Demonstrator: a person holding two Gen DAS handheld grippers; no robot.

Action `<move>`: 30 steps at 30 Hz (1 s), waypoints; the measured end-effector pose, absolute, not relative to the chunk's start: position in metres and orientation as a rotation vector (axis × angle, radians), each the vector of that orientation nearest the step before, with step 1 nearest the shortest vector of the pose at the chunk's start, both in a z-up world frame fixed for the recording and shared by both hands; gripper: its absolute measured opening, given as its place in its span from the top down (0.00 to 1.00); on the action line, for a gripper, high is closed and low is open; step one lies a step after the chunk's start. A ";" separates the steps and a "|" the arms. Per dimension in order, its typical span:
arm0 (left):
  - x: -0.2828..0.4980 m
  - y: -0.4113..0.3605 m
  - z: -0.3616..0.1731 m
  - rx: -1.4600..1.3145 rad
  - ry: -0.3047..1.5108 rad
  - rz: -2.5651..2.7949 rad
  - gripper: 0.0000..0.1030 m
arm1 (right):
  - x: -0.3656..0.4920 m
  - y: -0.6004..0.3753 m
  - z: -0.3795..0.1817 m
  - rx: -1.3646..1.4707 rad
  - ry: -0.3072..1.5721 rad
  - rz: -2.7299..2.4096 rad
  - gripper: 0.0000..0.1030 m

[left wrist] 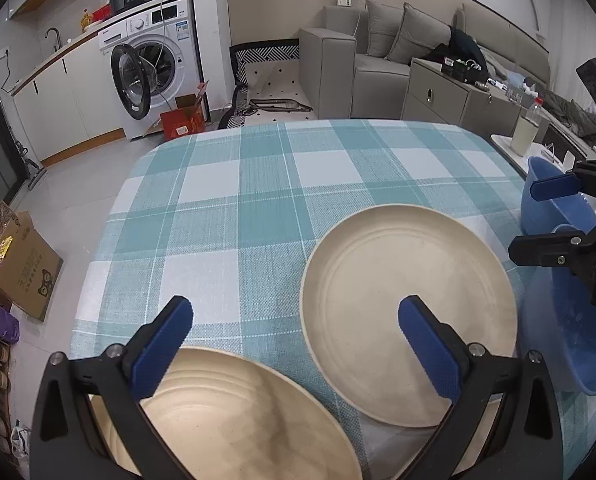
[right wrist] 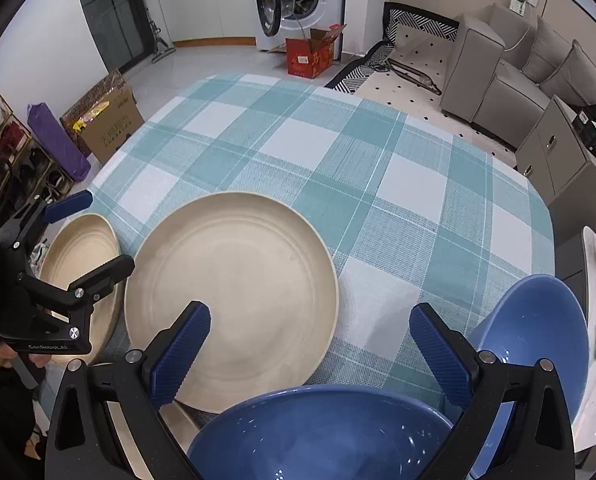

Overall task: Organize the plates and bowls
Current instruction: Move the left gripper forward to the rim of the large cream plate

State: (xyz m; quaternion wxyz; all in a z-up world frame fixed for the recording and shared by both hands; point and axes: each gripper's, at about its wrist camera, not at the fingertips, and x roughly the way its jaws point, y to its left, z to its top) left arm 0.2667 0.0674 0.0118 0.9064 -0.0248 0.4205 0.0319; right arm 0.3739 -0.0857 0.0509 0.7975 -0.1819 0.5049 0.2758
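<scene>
Near edge, left: I am seeing a cream plate [left wrist: 233,420] lying flat on the table at its near-left corner, directly under my left gripper [left wrist: 295,344].
Near edge, right: a blue bowl [right wrist: 322,432] is sitting upright at the near edge under my right gripper [right wrist: 310,350]; a second blue bowl [right wrist: 538,340] is resting just beside it at the table's right edge, apparently tilted.
Centre: a larger cream plate [right wrist: 233,276] is lying flat between the near plate and the bowls, apart from both as far as I can tell.
Surface: a teal-and-white checked tablecloth [left wrist: 257,200] is covering the table; its far half is lying bare.
Left gripper: I am holding it low over the near plate, jaws spread wide, nothing between the blue pads [left wrist: 161,348].
Right gripper: I am holding it over the near bowl, jaws likewise spread wide and gripping nothing; its right finger is overlapping the second bowl in view, and I cannot tell whether it is touching.
Hand: part of a hand [right wrist: 1,356] is showing behind the left gripper's body in the right wrist view.
Room, mid distance: cardboard boxes [right wrist: 105,120] are standing on the pale floor left of the table; a grey cabinet [left wrist: 438,92] is standing to the right.
Room, far: a washing machine [left wrist: 157,60] is standing with its door open, a red box [left wrist: 185,118] in front of it, and a grey sofa [left wrist: 378,48] is lining the far wall.
</scene>
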 end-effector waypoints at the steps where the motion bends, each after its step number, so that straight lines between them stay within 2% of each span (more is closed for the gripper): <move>1: 0.268 0.068 0.009 -0.055 0.878 0.062 0.00 | 0.375 -0.084 0.048 -0.400 1.092 0.593 0.01; 5: 0.274 0.067 0.002 -0.051 0.911 0.052 0.01 | 0.380 -0.080 0.039 -0.420 1.124 0.590 0.06; 10: 0.279 0.063 -0.006 -0.032 0.944 0.025 0.01 | 0.387 -0.075 0.026 -0.446 1.180 0.594 0.06; 14: 0.283 0.061 -0.013 -0.033 0.971 -0.007 0.03 | 0.393 -0.071 0.017 -0.450 1.235 0.605 0.13; 17: 0.285 0.060 -0.016 -0.027 0.986 -0.017 0.04 | 0.399 -0.070 0.013 -0.451 1.256 0.586 0.15; 20: 0.286 0.059 -0.019 -0.030 1.003 -0.030 0.12 | 0.405 -0.070 0.010 -0.435 1.286 0.586 0.15; 27: 0.286 0.058 -0.023 -0.029 1.014 -0.046 0.13 | 0.410 -0.063 -0.002 -0.444 1.342 0.606 0.18; 29: 0.286 0.058 -0.025 -0.031 1.028 -0.056 0.22 | 0.412 -0.062 -0.005 -0.445 1.354 0.606 0.18; 30: 0.287 0.057 -0.026 -0.031 1.035 -0.059 0.23 | 0.413 -0.061 -0.007 -0.443 1.361 0.609 0.19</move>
